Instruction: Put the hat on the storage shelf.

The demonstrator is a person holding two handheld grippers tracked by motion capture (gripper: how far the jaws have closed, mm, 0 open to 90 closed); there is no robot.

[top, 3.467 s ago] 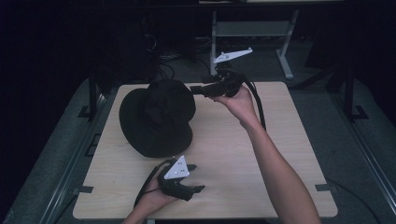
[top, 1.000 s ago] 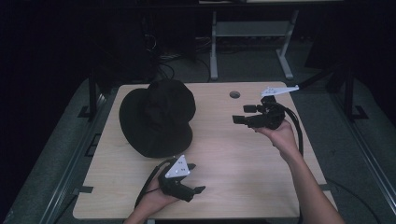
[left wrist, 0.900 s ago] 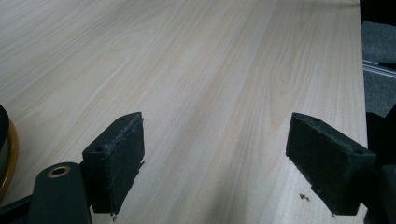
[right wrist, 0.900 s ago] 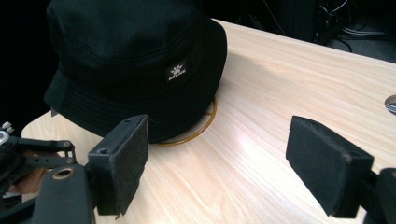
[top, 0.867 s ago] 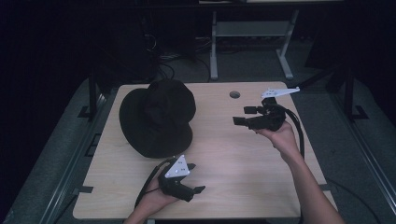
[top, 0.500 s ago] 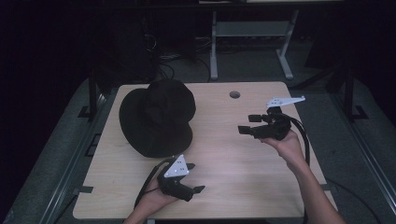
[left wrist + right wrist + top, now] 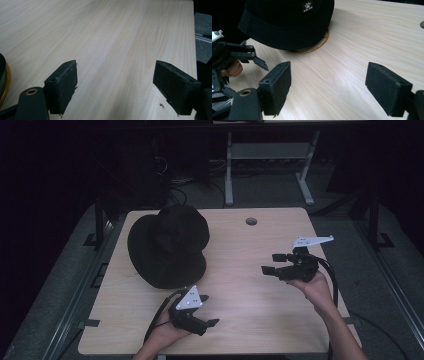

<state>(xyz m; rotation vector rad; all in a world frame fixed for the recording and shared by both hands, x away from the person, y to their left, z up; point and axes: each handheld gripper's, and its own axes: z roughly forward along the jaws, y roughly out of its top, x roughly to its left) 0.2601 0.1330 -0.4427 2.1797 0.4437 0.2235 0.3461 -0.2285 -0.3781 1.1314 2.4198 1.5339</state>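
A: I operate from far away, so tell me which step you judge we are in.

B: I think the black fabric bucket hat (image 7: pixel 168 245) is set down on the far left part of the light wooden table (image 7: pixel 235 320), over something with a gold-coloured ring (image 7: pixel 322 43). I hold the right gripper (image 7: pixel 270 268) above the right part of the table, well apart from the hat, its 2 jaws spread and holding nothing.

A: And the left one?

B: The left gripper (image 7: pixel 210 324) lies low at the near edge, just in front of the hat brim, also spread wide and empty.

A: What does the next move need?

B: In my judgement, either both tools rest, or 1 of them must travel to the brim and close on the soft cloth.

A: Do the views differ?

B: Yes. The right gripper view shows the small white paw logo (image 7: pixel 307 7) and the ring under the brim; from the high view I see the round hole (image 7: pixel 251 221) in the table.
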